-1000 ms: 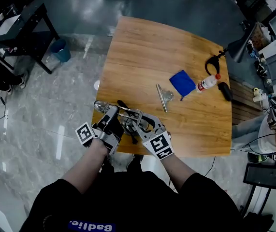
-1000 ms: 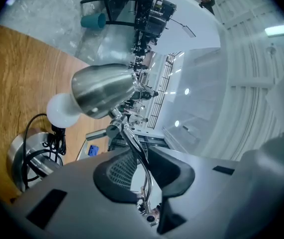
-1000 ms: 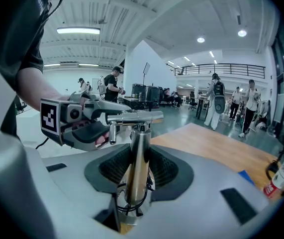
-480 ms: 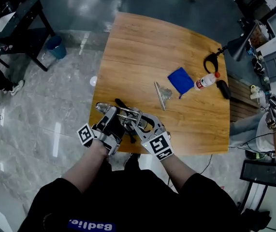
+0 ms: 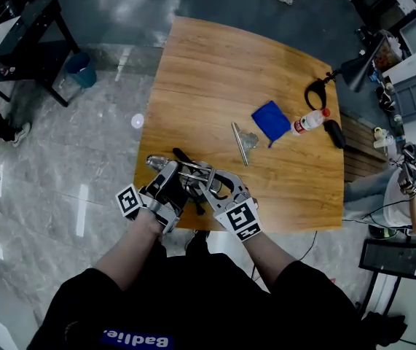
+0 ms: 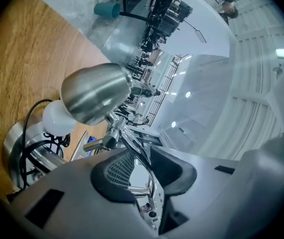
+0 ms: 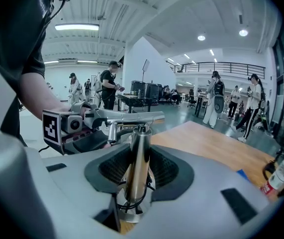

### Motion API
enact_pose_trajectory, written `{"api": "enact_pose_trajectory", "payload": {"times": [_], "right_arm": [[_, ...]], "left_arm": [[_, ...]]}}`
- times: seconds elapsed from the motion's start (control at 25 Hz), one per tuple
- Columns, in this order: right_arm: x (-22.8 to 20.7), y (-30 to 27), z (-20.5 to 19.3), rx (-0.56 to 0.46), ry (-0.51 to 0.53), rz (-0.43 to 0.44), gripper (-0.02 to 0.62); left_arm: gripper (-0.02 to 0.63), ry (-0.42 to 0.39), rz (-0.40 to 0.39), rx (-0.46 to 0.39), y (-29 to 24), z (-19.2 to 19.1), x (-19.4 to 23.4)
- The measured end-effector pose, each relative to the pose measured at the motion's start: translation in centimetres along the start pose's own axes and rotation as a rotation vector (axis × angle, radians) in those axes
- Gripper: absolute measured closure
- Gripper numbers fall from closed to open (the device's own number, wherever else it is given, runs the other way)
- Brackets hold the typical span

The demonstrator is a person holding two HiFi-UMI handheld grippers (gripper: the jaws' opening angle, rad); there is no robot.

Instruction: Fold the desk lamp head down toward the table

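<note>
The chrome desk lamp (image 5: pixel 182 172) stands at the table's near left edge. Its shiny shade (image 6: pixel 94 91) and white bulb (image 6: pixel 57 118) tilt down to the left, above the round base (image 6: pixel 17 148). My left gripper (image 5: pixel 165 188) (image 6: pixel 142 166) has the lamp's thin arm rods (image 6: pixel 132 148) between its jaws. Those jaws have just been opening, and the pads stand a little off the rods. My right gripper (image 5: pixel 218 188) (image 7: pixel 138 171) is shut on the lamp's upright chrome post (image 7: pixel 137 158), with both pads against it.
A blue cloth (image 5: pixel 270 122), a silver clip (image 5: pixel 244 143), a plastic bottle (image 5: pixel 309 125) and a black lamp (image 5: pixel 353 71) lie at the table's right. The table's (image 5: pixel 222 71) near edge runs under my hands. Several people stand in the hall behind (image 7: pixel 216 101).
Both grippers stay on the lamp at the near edge. Only the head view has drifted slightly.
</note>
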State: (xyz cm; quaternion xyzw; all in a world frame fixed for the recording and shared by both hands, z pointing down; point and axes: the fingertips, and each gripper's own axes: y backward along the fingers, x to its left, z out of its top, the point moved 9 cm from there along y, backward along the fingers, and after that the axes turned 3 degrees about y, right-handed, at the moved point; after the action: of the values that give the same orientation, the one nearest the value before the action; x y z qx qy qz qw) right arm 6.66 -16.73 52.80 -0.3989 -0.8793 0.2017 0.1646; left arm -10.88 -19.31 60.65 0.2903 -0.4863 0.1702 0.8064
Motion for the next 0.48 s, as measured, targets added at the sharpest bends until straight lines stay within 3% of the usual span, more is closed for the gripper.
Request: {"api": "enact_pose_trajectory", "payload": {"times": [0.16, 0.4, 0.48], "right_arm": [[0.1, -0.1, 0.0, 0.010, -0.002, -0.017, 0.480], [0.1, 0.0, 0.2, 0.016, -0.015, -0.050, 0.479], [0.2, 0.3, 0.0, 0.024, -0.019, -0.066, 0.479]], "left_arm": [[0.497, -0.042, 0.058, 0.027, 0.1, 0.0, -0.7], [0.409, -0.100, 0.109, 0.088, 1.0, -0.5, -2.4], [0.408, -0.119, 0.117, 0.108, 1.7, -0.7, -3.1]]}}
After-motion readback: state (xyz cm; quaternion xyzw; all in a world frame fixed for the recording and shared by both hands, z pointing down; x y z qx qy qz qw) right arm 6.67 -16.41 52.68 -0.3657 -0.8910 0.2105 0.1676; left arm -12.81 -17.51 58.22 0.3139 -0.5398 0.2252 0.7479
